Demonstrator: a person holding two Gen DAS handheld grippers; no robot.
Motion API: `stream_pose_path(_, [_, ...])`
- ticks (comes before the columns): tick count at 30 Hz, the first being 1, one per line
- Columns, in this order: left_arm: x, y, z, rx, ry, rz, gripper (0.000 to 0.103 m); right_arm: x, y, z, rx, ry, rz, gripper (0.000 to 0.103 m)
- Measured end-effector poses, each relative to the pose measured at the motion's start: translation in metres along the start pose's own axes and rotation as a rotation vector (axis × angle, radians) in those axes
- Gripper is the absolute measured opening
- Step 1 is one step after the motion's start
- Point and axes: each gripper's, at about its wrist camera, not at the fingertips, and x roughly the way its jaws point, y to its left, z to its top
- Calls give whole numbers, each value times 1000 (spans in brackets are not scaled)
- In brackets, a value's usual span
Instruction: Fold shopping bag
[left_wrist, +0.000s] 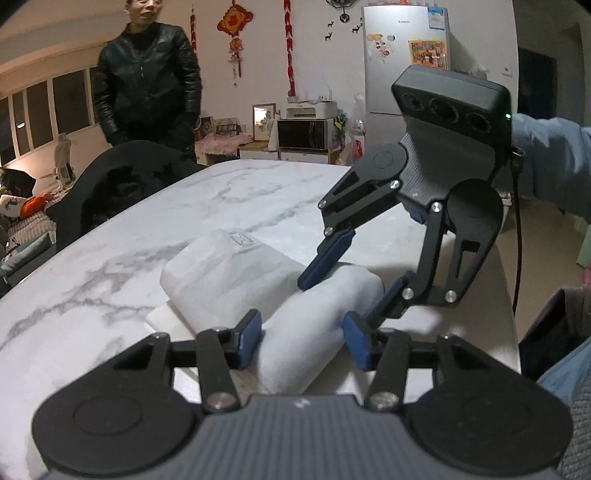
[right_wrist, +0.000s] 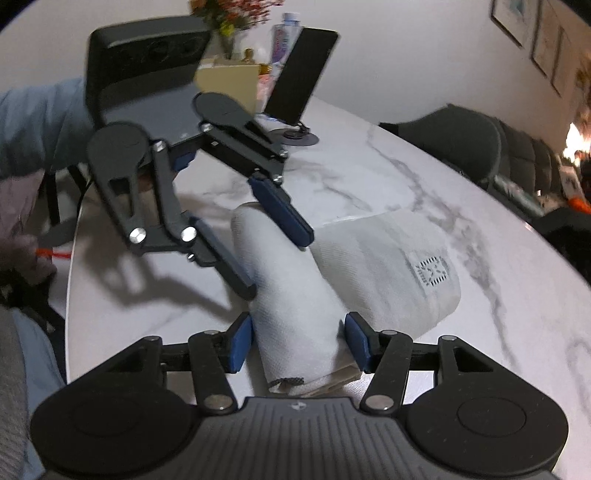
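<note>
On the white grey-veined marble bench (left_wrist: 110, 236), the white fabric shopping bag (left_wrist: 229, 273) lies mostly folded, its near roll straddled by the spread left tongs (left_wrist: 301, 341) and right tongs (right_wrist: 297, 341), so closing and tucking probably comes next.

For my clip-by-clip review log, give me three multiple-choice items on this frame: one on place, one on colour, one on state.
1. Where does the shopping bag lie?
A on a chair
B on the marble table
C on the floor

2. What colour are the gripper pads?
A blue
B red
C yellow

3. How do the left gripper and right gripper stand?
A both shut empty
B both apart around the bag's folded strip
C one out of view

B: the white cloth rests on the veined tabletop.
A: the pads show blue.
B: a pad sits either side of the strip.
</note>
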Motion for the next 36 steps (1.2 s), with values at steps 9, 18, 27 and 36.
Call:
stream_pose_path(9, [7,-10,6,116,59,8,59,1,-18,-3,123,-19,62,55])
stream_pose_path(18, [4,-30,4,135,57,-1,59,-12,-9,-9,137,-2,108,55])
stream_pose_path(27, [8,-40,3,210,70,7,59,-15,-17,-14,190,-15,163,55])
stream_pose_path(36, [11,-31,0,165,69,-25,60,-19,-2,-21,151,-74,100,55])
